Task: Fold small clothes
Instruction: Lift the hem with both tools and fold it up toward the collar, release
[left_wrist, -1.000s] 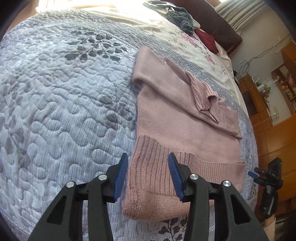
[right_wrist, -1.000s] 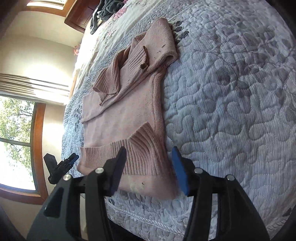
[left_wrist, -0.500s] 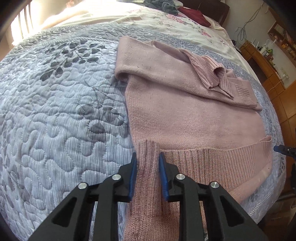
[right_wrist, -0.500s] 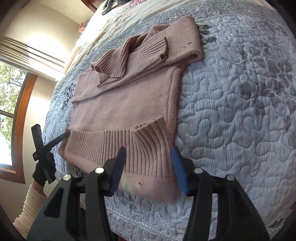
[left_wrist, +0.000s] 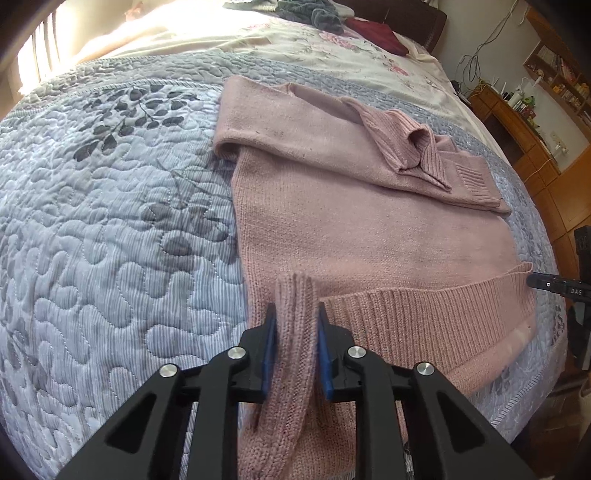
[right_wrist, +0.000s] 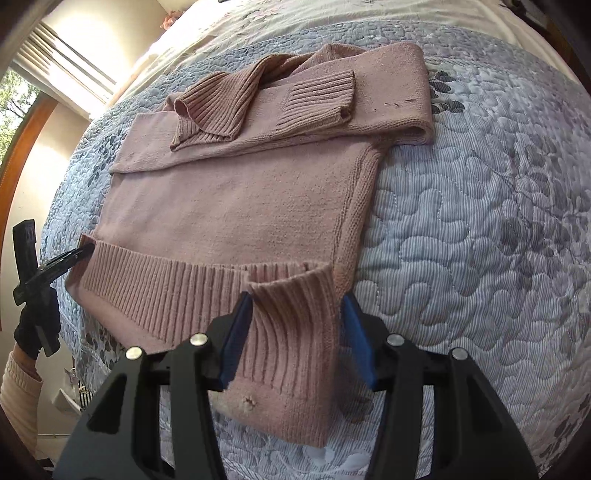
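Note:
A pink knit sweater (left_wrist: 369, 229) lies flat on the bed, with its sleeves folded across the chest and its ribbed collar (left_wrist: 410, 144) turned down. My left gripper (left_wrist: 295, 325) is shut on the near left corner of the ribbed hem, which stands up pinched between the blue pads. In the right wrist view the sweater (right_wrist: 236, 206) fills the middle. There my right gripper (right_wrist: 295, 325) stands open around the other hem corner (right_wrist: 295, 314). That corner is raised between the fingers. The left gripper (right_wrist: 55, 266) shows at the far hem end, held by a gloved hand (right_wrist: 37, 325).
A grey-blue quilted bedspread (left_wrist: 110, 240) covers the bed, with a floral sheet (left_wrist: 295, 40) beyond it. Dark clothes (left_wrist: 314, 11) and a dark red item (left_wrist: 376, 33) lie near the headboard. Wooden furniture (left_wrist: 517, 122) stands on the right, and a window (right_wrist: 14, 92) on the left.
My left gripper has shut on the hem corner and raised it into a pinched fold. My right gripper has moved in around the other corner with its fingers still apart.

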